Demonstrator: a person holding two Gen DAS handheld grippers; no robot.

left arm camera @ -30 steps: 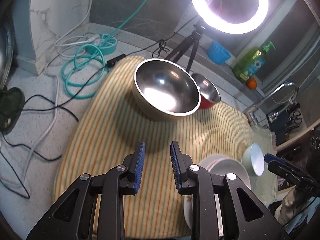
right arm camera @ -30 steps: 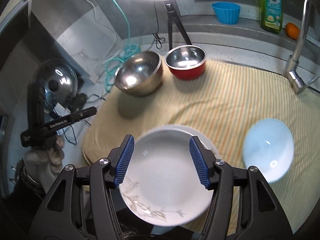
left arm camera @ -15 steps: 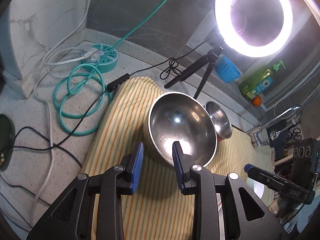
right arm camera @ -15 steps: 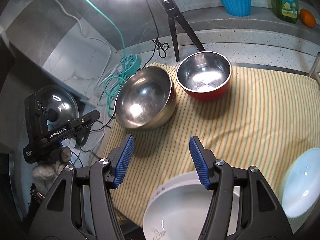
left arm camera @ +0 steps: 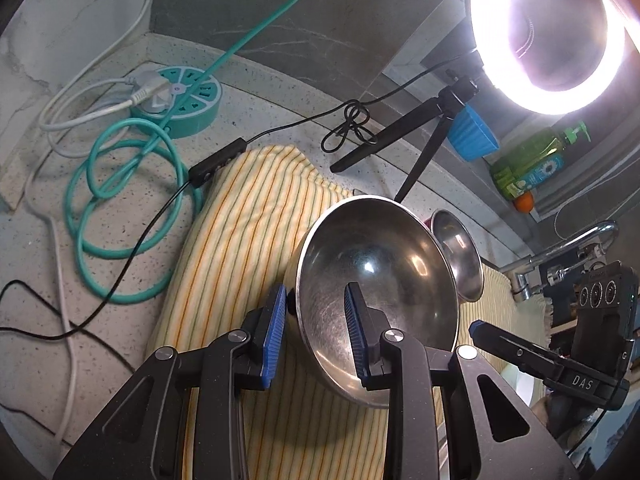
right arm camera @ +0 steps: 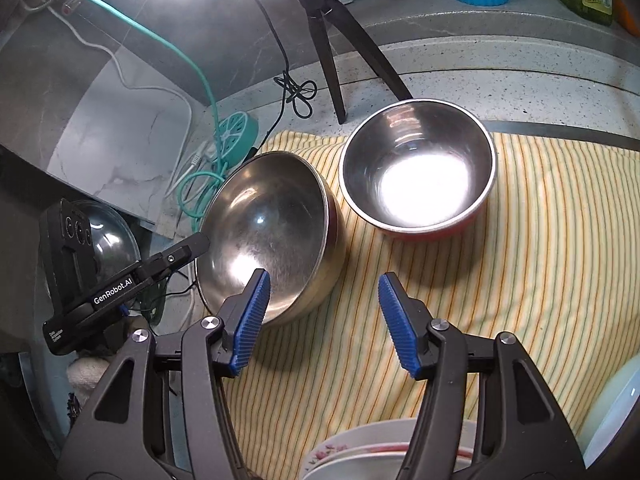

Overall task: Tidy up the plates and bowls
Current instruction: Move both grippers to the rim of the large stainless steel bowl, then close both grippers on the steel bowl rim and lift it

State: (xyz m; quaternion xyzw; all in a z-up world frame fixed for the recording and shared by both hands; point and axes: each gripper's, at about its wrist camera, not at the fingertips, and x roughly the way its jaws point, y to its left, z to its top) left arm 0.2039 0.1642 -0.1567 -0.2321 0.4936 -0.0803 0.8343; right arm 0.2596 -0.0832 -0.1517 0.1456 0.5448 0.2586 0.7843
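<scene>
Bowls: steel bowl (left arm camera: 376,292) on striped cloth (left arm camera: 248,232) covering speckled counter (left arm camera: 36,264); left hand-held gripper (left arm camera: 316,332), jaws apart, now straddles its rim, nearer than before; right hand-held gripper (right arm camera: 324,320) gapes empty.

It was a home kitchen: a speckled stone counter (right arm camera: 500,68) ran beside a sink with a metal faucet (left arm camera: 568,248), a green dish soap bottle (left arm camera: 528,164) stood behind it, and steel bowls (right arm camera: 416,168) rested on a striped towel (right arm camera: 532,264).

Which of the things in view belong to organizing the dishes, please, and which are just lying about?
Job: large steel bowl, red steel bowl, stacked plates, pale blue bowl.

Lying about: ring light tripod, teal power hub, soap bottle, blue cup.
</scene>
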